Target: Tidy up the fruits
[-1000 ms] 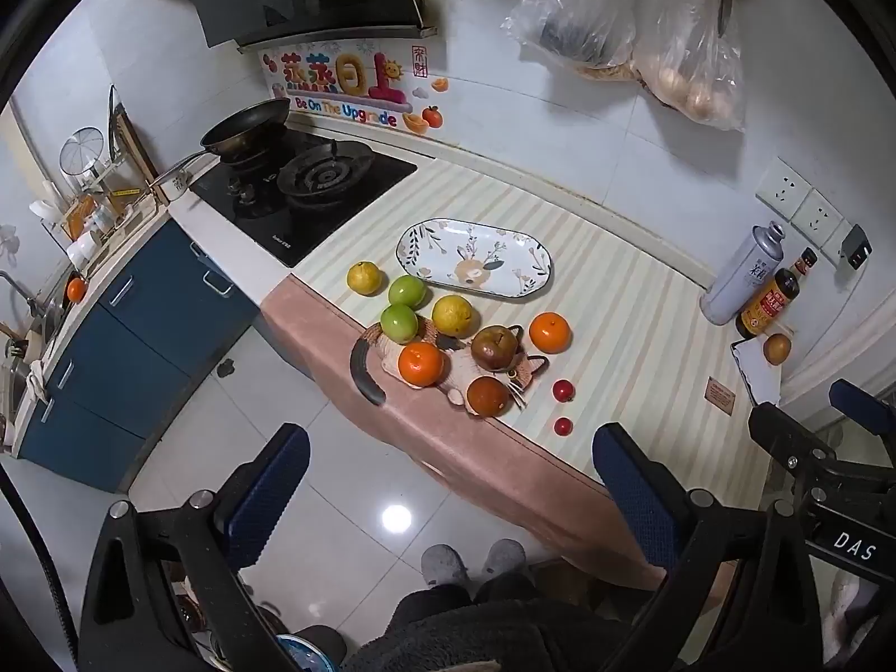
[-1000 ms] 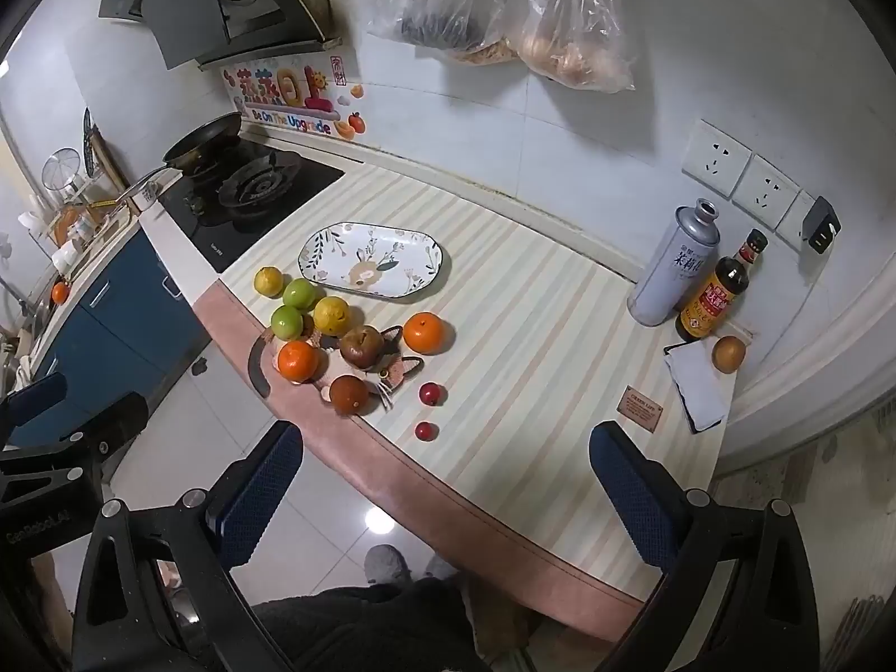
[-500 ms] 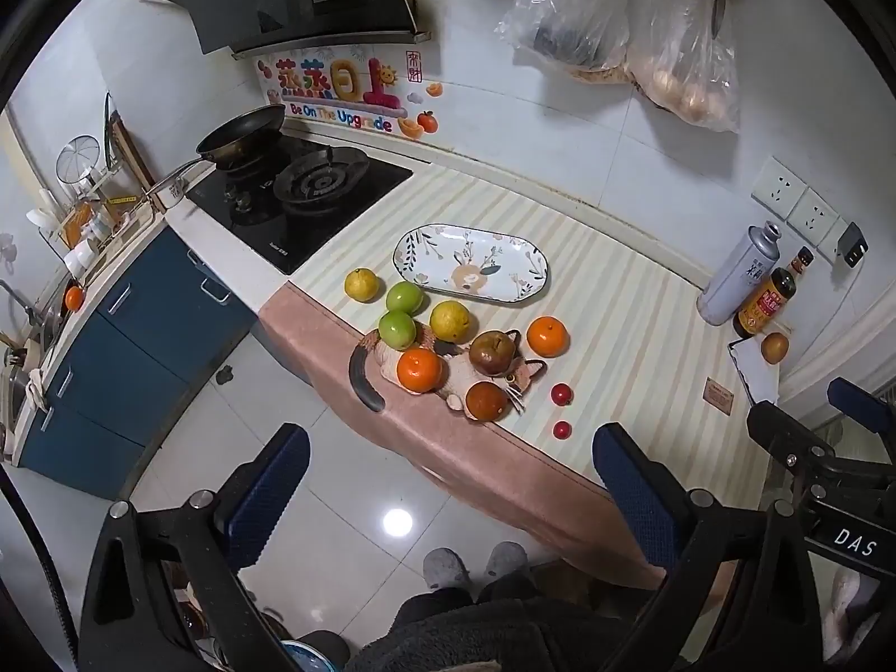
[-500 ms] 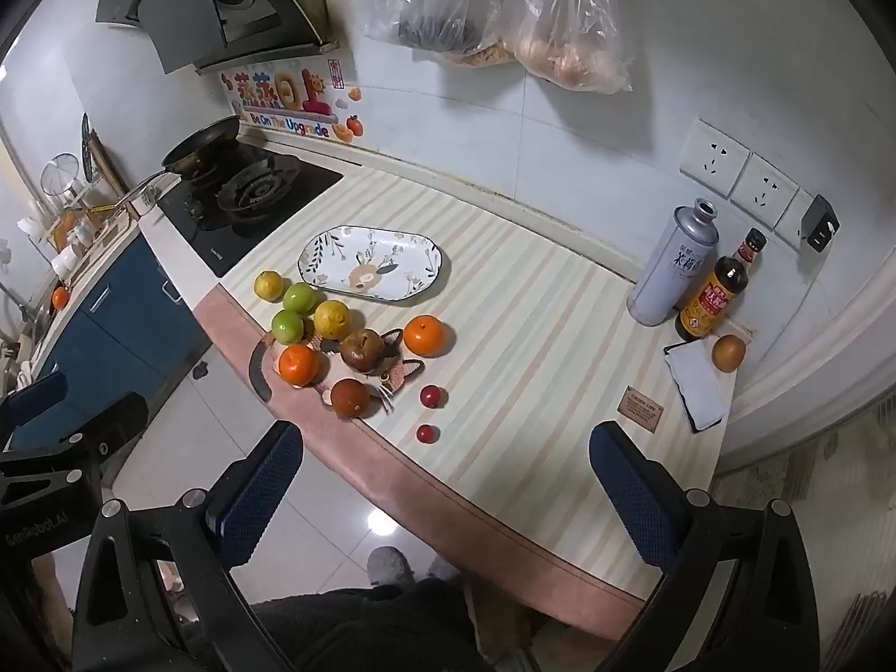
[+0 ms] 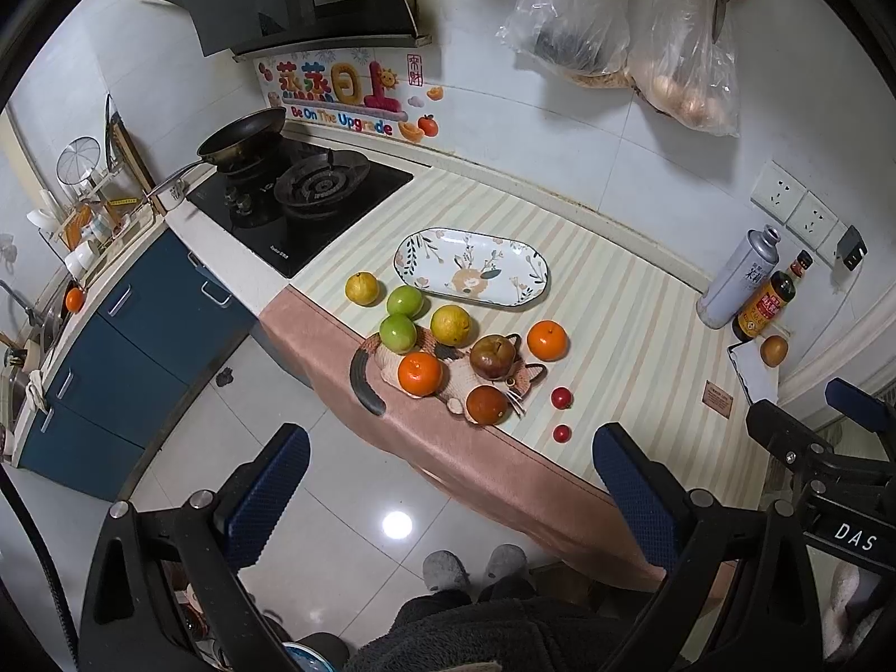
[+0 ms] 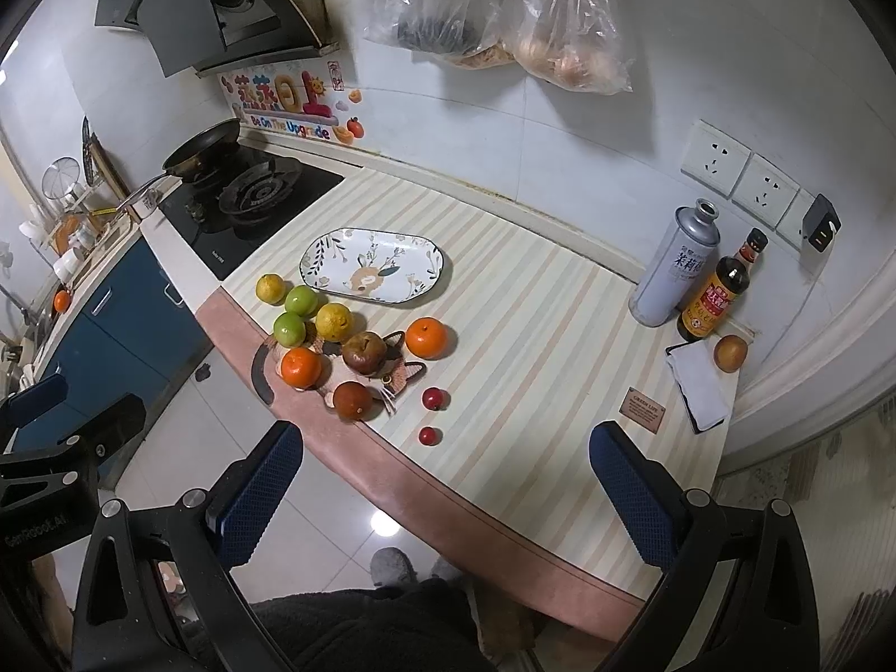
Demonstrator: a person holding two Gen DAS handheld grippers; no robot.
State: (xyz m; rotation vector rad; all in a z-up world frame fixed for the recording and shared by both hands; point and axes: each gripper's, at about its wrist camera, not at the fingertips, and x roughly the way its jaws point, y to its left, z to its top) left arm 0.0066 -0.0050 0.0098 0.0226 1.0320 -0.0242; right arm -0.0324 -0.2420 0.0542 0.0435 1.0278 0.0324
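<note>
Fruit sits clustered near front edge of counter (image 5: 627, 302), just in front of oval plate (image 5: 471, 269), which holds no fruit. Two green apples (image 5: 404, 301) touching each other, yellow citrus (image 5: 362, 288) to their left, another yellow one (image 5: 451, 325) on the right. On the cat-shaped mat (image 5: 448, 369): orange (image 5: 420, 373), brown pear-ish fruit (image 5: 492, 355), dark reddish fruit (image 5: 486, 404). 2nd orange (image 5: 547, 340) beside the mat, two small red fruits (image 5: 561, 397) further right, apart from the rest.

L gripper (image 5: 448, 498) held high, back from the counter over floor, fingers spread wide, nothing between them. R gripper (image 6: 445, 498) same: high, wide apart, holding nothing, aimed at counter front.

Counter has striped cream covering w/ pinkish edge band. Gas stove (image 5: 302, 196) w/ frying pan (image 5: 241, 137) to the left, blue cabinets (image 5: 134, 336) below. Spray can (image 6: 672, 269) and sauce bottle (image 6: 714, 297) by the wall sockets, round brown fruit (image 6: 729, 353) beside them. Plastic bags (image 6: 504, 17) hang on white tile wall. Glossy tile floor. Plate is glazed, floral print.
</note>
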